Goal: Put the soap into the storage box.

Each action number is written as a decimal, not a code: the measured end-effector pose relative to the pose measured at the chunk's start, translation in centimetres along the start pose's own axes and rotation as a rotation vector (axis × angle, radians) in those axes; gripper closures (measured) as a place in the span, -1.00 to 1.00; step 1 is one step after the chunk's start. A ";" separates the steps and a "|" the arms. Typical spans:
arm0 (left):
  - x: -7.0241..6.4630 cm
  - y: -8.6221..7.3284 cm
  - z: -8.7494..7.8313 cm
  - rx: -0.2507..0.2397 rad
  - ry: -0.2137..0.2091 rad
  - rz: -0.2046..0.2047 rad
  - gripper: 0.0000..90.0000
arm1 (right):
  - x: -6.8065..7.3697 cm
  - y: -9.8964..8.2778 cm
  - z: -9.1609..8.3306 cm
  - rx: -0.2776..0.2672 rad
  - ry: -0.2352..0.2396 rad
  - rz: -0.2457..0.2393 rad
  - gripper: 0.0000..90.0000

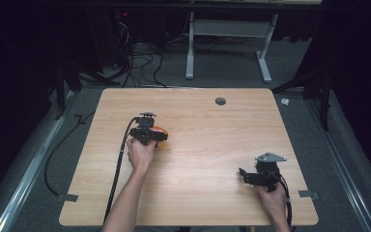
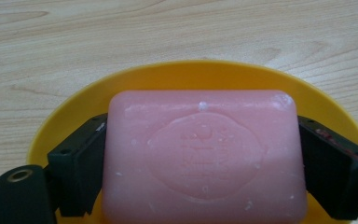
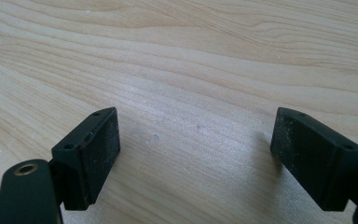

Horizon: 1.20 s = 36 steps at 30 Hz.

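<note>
Left gripper [image 2: 204,154] clamped on pink soap [image 2: 204,154] over yellow dish [image 2: 205,74]; grasp done, release or lift left. Right gripper [image 3: 196,154] jaws apart, idle over table [image 3: 191,56].

- Left gripper [image 1: 155,137]: black body, with a small grey plate on top and a thick black cable trailing back along the forearm.
- Right gripper [image 1: 242,175]: black, topped by a grey three-cornered plate; its black cable runs past the wrist.
- Left pads [image 2: 81,158]: flat black blocks with small screw holes on their top edges; a faint red marking shows on the far one.
- Right pads [image 3: 93,154]: the same black blocks, with scuffed, dusty inner faces.
- A brass-ringed hole sits in a black lug at each gripper view's lower left corner.
- Forearms are bare, with no sleeves.
</note>
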<state>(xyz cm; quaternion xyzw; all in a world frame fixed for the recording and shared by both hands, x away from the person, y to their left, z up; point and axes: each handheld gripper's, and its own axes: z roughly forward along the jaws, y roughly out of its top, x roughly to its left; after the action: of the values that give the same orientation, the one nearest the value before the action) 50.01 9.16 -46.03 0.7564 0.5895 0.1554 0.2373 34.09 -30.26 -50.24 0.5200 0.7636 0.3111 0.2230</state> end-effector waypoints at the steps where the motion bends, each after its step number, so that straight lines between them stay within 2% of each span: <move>1: 0.0 0.0 -0.1 -0.008 0.002 -0.002 -0.72 | 0.0 0.0 0.0 -0.001 0.000 0.001 -0.64; 11: 0.2 0.2 -0.7 -0.038 -0.019 -0.010 -0.75 | 0.0 0.0 0.0 0.000 0.000 0.006 -0.64; 20: 0.2 0.2 -1.3 -0.059 -0.018 -0.005 -0.74 | 0.0 0.0 0.0 0.001 0.000 0.006 -0.64; 36: 0.4 0.2 -3.5 -0.110 -0.050 -0.001 -0.72 | 0.0 0.0 0.0 0.001 0.000 0.006 -0.64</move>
<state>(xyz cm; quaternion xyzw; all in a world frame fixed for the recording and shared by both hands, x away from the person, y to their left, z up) 48.50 10.12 -43.04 0.7454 0.5743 0.1685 0.2934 34.07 -30.23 -50.25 0.5226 0.7619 0.3115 0.2220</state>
